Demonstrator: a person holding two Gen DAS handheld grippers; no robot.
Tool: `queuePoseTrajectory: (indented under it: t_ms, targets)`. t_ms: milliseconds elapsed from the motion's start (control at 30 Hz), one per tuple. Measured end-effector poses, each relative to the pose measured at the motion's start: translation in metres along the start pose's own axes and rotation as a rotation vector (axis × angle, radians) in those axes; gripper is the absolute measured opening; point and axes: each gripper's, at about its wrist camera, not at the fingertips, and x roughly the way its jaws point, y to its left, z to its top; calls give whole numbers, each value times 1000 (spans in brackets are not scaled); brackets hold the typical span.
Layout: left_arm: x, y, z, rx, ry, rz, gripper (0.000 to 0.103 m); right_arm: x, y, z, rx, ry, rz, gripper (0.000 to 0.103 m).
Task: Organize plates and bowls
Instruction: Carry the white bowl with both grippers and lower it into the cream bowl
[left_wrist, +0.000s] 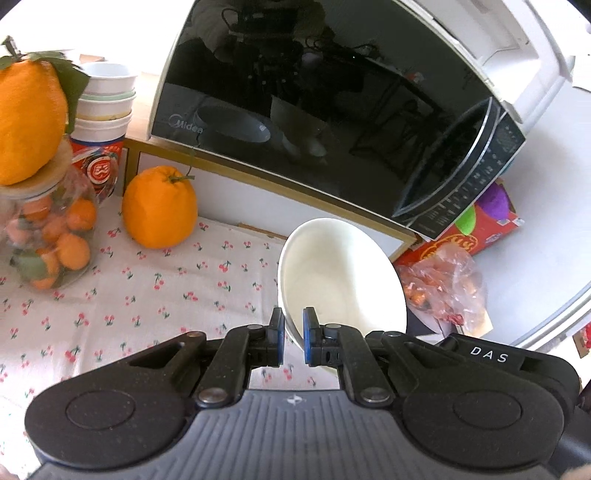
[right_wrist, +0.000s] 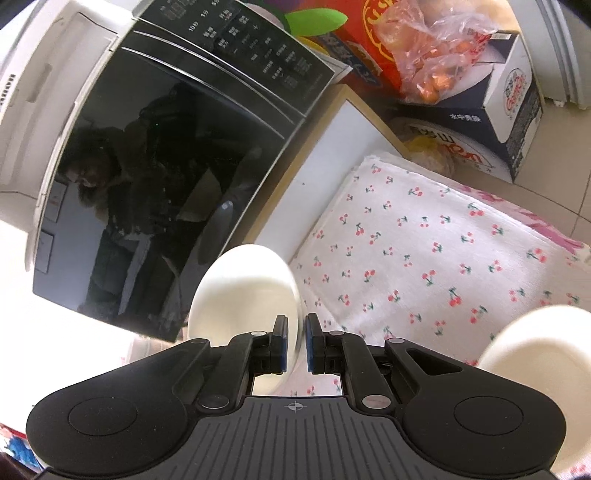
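Bowls were held in both grippers. One white bowl hung tilted on its side, its rim pinched between the blue pads of the left gripper, above the cherry-print cloth and just in front of the black Midea microwave. The right gripper was likewise clamped on the rim of a second white bowl, also tipped, with the microwave door close behind it. A third pale bowl-like shape showed at the lower right edge of the right wrist view; what carried it could not be told. Farther out stood a large orange on the cloth, a glass jar of small oranges with another orange on its lid, stacked paper cups, a plastic bag and a red box.
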Motion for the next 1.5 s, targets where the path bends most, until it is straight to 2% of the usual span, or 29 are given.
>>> queuePoseTrajectory:
  t_ms: [233, 633, 1133, 1500]
  targets:
    - [-27, 0, -17, -10, 3, -21, 8, -29, -5, -12, 7, 12, 1, 11]
    - [-51, 4, -44, -38, 25, -56, 8, -60, -18, -30, -10, 32, -23, 11]
    - [-49, 9, -67, -54, 77, -78, 8, -71, -44, -43, 21, 53, -63, 11]
    - [-45, 0, -84, -68, 123, -111, 8, -85, -60, -39, 51, 63, -117, 11]
